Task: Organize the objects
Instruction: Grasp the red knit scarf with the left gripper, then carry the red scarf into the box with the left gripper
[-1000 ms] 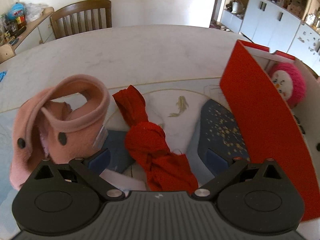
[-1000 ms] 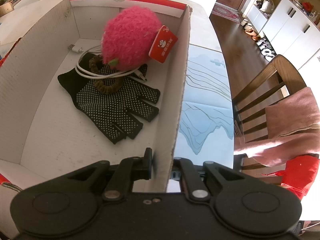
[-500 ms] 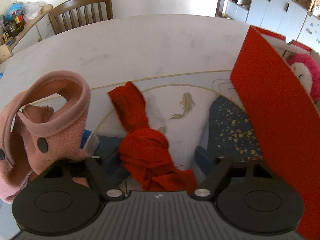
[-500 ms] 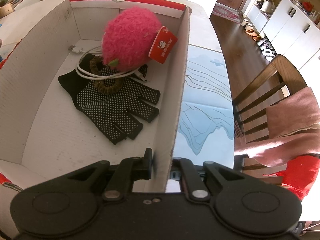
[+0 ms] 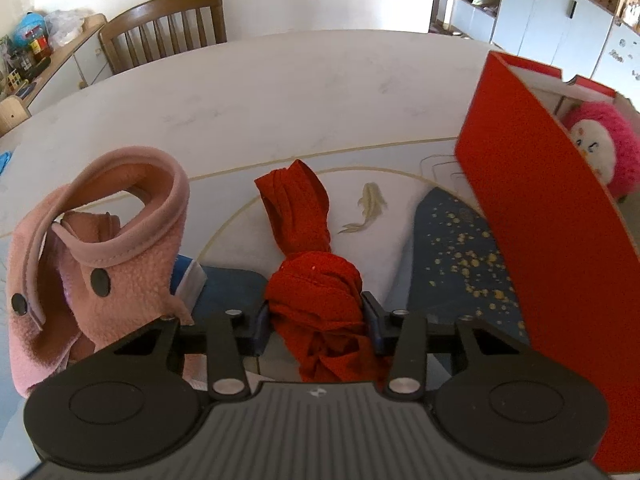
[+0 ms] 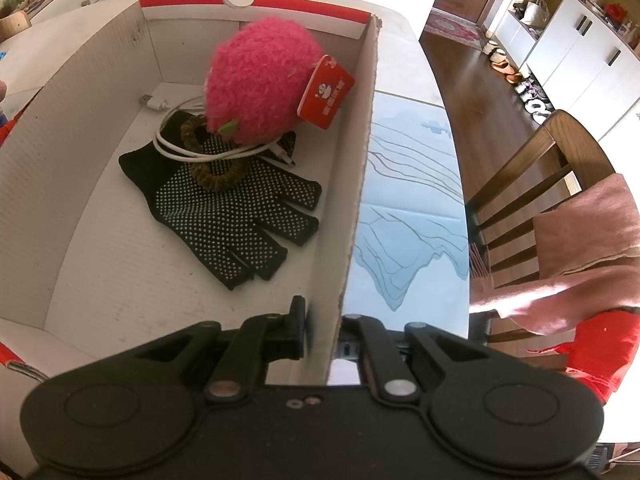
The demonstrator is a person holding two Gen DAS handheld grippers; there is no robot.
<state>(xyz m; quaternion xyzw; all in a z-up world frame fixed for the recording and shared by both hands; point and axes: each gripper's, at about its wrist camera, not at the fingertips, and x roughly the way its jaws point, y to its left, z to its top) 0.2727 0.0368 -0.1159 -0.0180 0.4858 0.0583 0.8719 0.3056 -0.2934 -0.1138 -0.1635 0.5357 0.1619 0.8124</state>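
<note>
red knotted cloth [image 5: 314, 300] sits between the fingers of your left tool [image 5: 316, 316], on the blue-patterned mat [image 5: 456, 264] near the surface's near edge. your left tool's jaws have just been closing, and both pads now press against the bunched knot from either side. the cloth's free tail runs away from you across the mat, toward the gold fish print [image 5: 370, 206].

just left of the cloth, a pink fleece garment [image 5: 100, 256] with dark snap buttons stands slumped, its collar curled open; it is close to your left finger, but you cannot tell whether it touches.

to the right of the cloth stands the cardboard box [image 5: 552, 248], red outside and white inside. your right tool [image 6: 324, 324] is clamped on the box's right wall [image 6: 356, 184], one finger inside and one outside, near the box's near corner.

inside the box lie a black dotted glove [image 6: 236, 212], a coiled white cable [image 6: 192, 148], a brown hair ring [image 6: 216, 178] and a pink fluffy toy [image 6: 260, 84] with a red tag [image 6: 326, 98]. the toy rests on the cable and the glove's cuff end, toward the box's far end.

the white surface [image 5: 248, 100] stretches to a wooden chair [image 5: 164, 28] at its far edge.
</note>
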